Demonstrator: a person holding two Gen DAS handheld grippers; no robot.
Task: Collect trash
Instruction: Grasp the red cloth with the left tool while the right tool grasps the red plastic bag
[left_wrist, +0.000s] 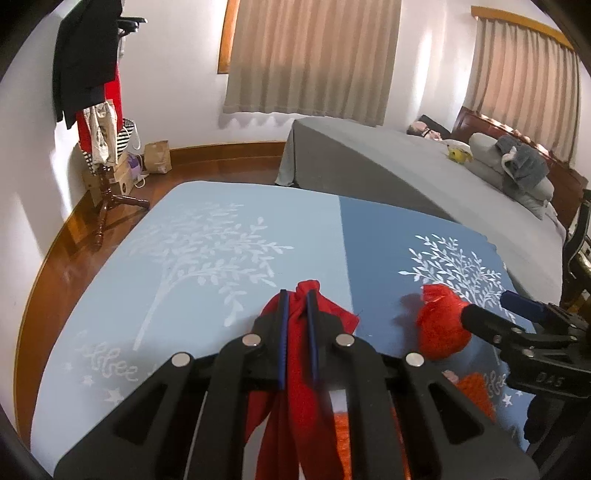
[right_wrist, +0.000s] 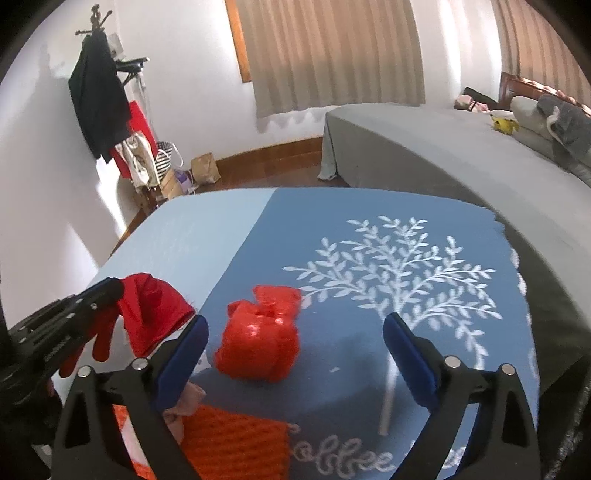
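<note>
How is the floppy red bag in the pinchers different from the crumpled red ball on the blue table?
The floppy red plastic bag hangs limp, pinched in the shut left gripper; the crumpled red mesh ball sits bunched on the blue tablecloth, ungripped, ahead of the open right gripper. Both are red.

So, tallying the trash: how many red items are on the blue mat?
2: a red cloth piece gripped by the left hand-held gripper, and a crumpled red mesh bundle mid-mat. More may be hidden.

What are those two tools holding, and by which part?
The left tool pinches a red plastic bag by its bunched top edge. The right tool holds nothing; it stands open around a red crumpled wad.
</note>
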